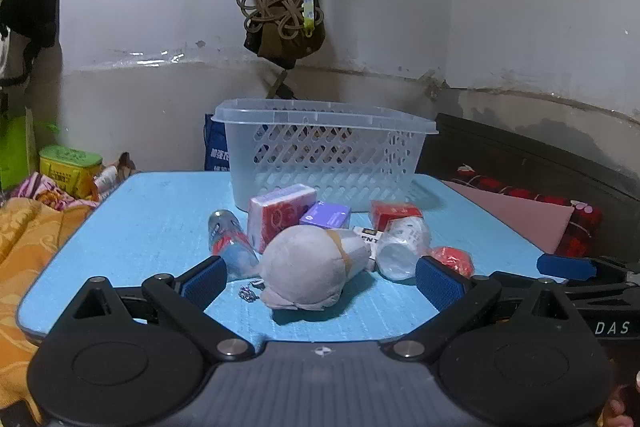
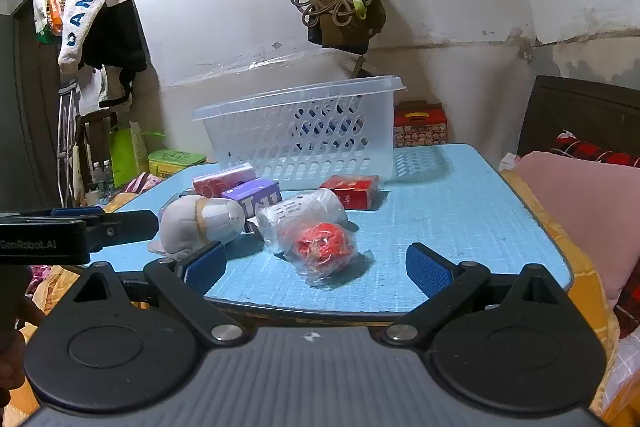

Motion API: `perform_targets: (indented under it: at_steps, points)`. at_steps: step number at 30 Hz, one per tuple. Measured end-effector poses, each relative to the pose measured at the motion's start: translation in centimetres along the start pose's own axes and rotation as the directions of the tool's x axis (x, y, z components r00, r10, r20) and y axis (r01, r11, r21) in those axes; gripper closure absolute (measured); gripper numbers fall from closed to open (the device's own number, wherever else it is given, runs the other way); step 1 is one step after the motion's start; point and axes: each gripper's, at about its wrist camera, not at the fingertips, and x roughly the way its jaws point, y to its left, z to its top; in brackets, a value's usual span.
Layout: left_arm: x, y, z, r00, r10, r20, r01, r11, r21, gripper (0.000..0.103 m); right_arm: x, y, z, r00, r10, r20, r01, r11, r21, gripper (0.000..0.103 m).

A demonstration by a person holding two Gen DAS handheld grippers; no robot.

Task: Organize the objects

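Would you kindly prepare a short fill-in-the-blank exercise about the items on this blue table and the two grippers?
1. The perforated basket stands on a table coloured ____.
2. The left hand-held gripper is ____, its fingers either side of the grey plush toy.
3. The box beside the purple box, in front of the basket, far right of the pile, is coloured ____.
4. The right hand-held gripper holds ____.

Missing words: blue; open; red; nothing

Light-blue table (image 1: 160, 227), purple box (image 1: 326, 215)

"GenRobot.AI": left gripper (image 2: 44, 245) | "DAS": right gripper (image 1: 612, 327) | "DAN GROU": hanging garment (image 2: 90, 3)
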Motion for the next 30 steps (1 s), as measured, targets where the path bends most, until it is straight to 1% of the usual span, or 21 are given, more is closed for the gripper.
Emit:
perform_targets:
  at_steps: [4,7,9,12,14,18,23,30]
  points:
    - [0.07,0.09,-0.11,1.000,0.000,0.000,0.000,1.000,-0.006,0.001,0.13,-0.08,-0.04,1.000,0.003,-0.004,-0.003,1.000,0.004,0.003]
    - [0.15,-0.02,-0.25,1.000,0.016,0.000,-0.016,1.000,0.002,0.004,0.09,-0.07,0.00,1.000,0.007,-0.001,-0.007,1.000,0.006,0.003]
    - [0.31,0.09,-0.32,1.000,0.007,-0.010,-0.007,1.000,0.001,0.004,0.11,0.02,0.03,1.000,0.007,0.001,-0.007,1.000,0.003,0.004]
    - [0.25,0.20,-0.41,1.000,-0.005,-0.011,0.005,1.000,-0.006,0.004,0.33,0.46,0.00,1.000,-0.028,0.005,0.028,0.999,-0.033,0.010]
    - [0.14,0.21,-0.38,1.000,-0.007,-0.008,0.007,1.000,-0.006,0.004,0.53,0.72,-0.08,0.999,-0.046,0.002,0.046,0.998,-0.049,0.010]
    - [0.09,0.50,-0.31,1.000,-0.006,-0.011,0.006,1.000,-0.016,0.004,0.46,0.29,-0.10,1.000,-0.027,0.003,0.027,0.999,-0.020,0.009]
    - [0.02,0.58,-0.22,1.000,-0.005,-0.009,0.005,1.000,-0.021,0.004,0.34,0.22,0.00,1.000,-0.023,0.003,0.023,1.000,-0.015,0.009]
    - [-0.03,0.59,-0.15,1.000,-0.008,-0.007,0.008,1.000,-0.022,0.004,0.15,-0.07,0.06,1.000,0.005,0.001,-0.005,1.000,0.012,0.002]
